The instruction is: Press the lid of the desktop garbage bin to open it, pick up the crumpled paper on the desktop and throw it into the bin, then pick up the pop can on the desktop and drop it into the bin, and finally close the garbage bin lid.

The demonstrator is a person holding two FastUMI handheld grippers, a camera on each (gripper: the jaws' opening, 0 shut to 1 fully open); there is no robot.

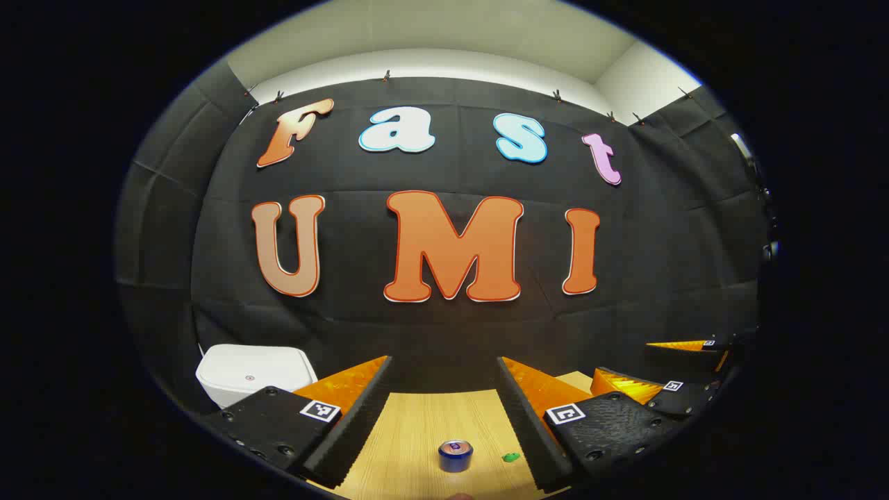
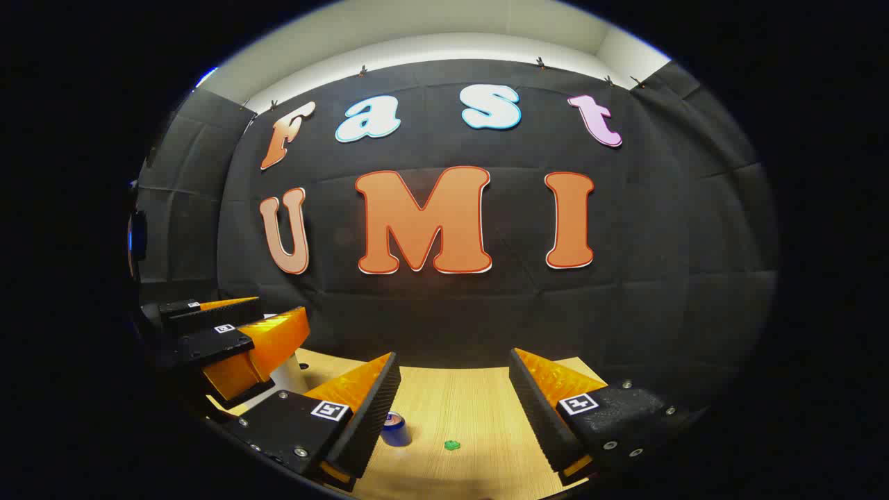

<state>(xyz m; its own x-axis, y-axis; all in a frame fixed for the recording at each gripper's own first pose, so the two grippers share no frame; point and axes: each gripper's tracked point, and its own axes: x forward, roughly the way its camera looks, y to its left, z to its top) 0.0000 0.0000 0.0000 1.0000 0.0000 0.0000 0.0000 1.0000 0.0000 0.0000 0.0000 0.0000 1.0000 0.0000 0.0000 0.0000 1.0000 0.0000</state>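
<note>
right gripper [image 2: 455, 375] agape above pop can [image 2: 394, 428], table [image 2: 479, 417]

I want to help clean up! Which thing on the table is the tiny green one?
The small green scrap, lying flat on the wooden table beside the pop can. The can is blue and stands upright; the bin is white.

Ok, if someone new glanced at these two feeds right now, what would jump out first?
Likely the left gripper, open over the wooden table, with the blue can upright between its fingers and a small green bit beside it. The white bin, lid closed, sits at far left. In the right gripper view, the right gripper is open too, with the can by its left finger.
</note>
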